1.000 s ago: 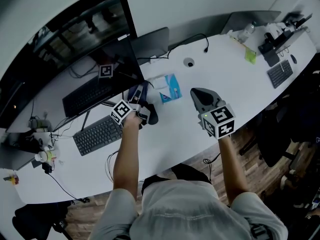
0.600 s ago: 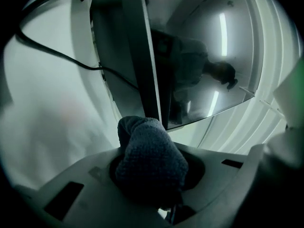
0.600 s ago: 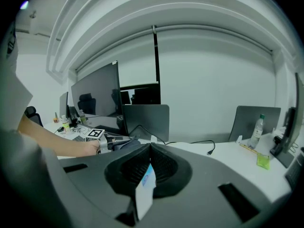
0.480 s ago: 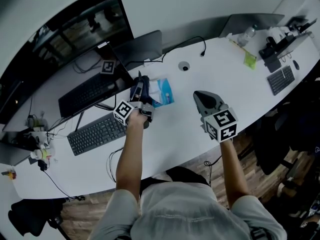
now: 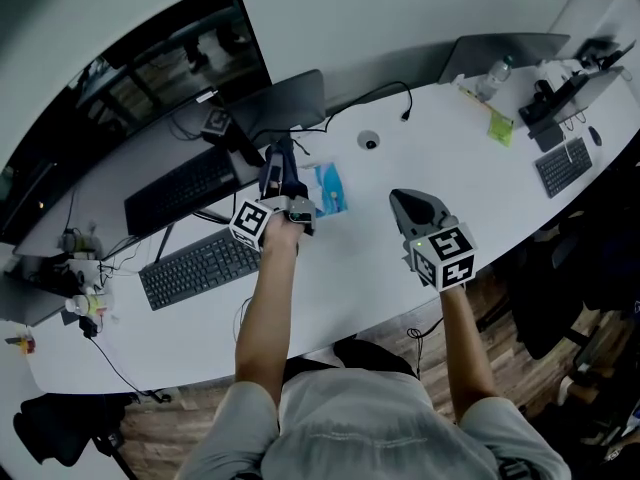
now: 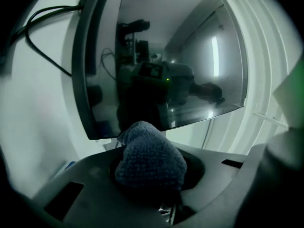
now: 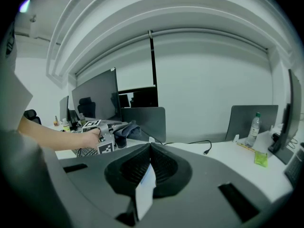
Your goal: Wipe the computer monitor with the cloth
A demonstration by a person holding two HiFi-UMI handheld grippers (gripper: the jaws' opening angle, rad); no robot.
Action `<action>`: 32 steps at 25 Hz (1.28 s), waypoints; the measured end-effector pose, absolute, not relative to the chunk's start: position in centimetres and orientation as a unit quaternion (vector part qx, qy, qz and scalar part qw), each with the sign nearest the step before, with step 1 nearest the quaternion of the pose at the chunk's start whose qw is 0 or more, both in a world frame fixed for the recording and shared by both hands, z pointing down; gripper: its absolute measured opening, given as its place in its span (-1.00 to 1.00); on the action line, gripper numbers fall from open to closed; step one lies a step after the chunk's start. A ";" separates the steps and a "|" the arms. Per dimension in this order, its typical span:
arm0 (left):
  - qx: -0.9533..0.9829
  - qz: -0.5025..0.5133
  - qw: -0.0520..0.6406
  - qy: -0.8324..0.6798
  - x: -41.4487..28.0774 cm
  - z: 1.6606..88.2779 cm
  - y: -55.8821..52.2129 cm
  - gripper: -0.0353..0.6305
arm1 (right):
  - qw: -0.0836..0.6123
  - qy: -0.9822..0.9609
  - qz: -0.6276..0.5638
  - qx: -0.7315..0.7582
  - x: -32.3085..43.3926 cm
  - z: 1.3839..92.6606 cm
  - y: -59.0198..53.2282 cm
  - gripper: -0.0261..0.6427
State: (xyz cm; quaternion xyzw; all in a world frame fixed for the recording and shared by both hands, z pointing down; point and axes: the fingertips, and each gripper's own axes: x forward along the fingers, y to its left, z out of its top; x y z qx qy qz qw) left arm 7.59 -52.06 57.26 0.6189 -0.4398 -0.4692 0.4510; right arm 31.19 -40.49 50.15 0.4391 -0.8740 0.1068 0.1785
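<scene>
The computer monitor (image 5: 150, 78) is a wide dark glossy screen at the back left of the white desk (image 5: 480, 168). My left gripper (image 5: 279, 180) is held up by the monitor's lower right corner, shut on a bunched dark blue cloth (image 5: 285, 163). In the left gripper view the cloth (image 6: 149, 158) bulges out of the jaws just short of the screen (image 6: 166, 56), which reflects the gripper. My right gripper (image 5: 405, 201) hovers over the desk to the right, jaws closed tip to tip (image 7: 149, 148), away from the monitor.
A black keyboard (image 5: 200, 268) lies in front of the monitor. A blue and white packet (image 5: 328, 188) lies beside the left gripper. Behind it stands a dark panel (image 5: 285, 98) with a black cable (image 5: 385, 93). A water bottle (image 5: 490, 71) and a second keyboard (image 5: 565, 165) sit far right.
My left gripper has lifted the cloth off the desk and carried it away from me, up to the monitor's lower right corner. The right gripper has barely moved.
</scene>
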 end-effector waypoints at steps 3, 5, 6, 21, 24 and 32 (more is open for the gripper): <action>0.631 -0.464 0.431 -0.448 7.6 54.9 -51.9 -0.71 | 0.172 -0.876 0.101 0.440 31.2 49.4 -40.2 -0.92; 0.637 -0.469 0.418 -0.447 7.6 53.1 -51.8 -0.71 | 0.167 -0.877 0.097 0.441 31.3 48.7 -40.1 -0.92; 0.640 -0.472 0.412 -0.445 7.5 52.2 -51.7 -0.71 | 0.165 -0.877 0.095 0.441 31.3 48.4 -40.0 -0.92; 0.679 -0.497 0.345 -0.415 7.5 37.7 -50.5 -0.71 | 0.114 -0.883 0.074 0.449 31.7 43.2 -39.2 -0.92; 0.682 -0.507 0.332 -0.409 7.4 35.1 -50.1 -0.71 | 0.116 -0.883 0.069 0.450 32.0 42.7 -39.0 -0.92; 0.679 -0.536 0.306 -0.398 7.4 30.2 -49.6 -0.71 | 0.119 -0.883 0.051 0.451 32.6 40.6 -38.5 -0.92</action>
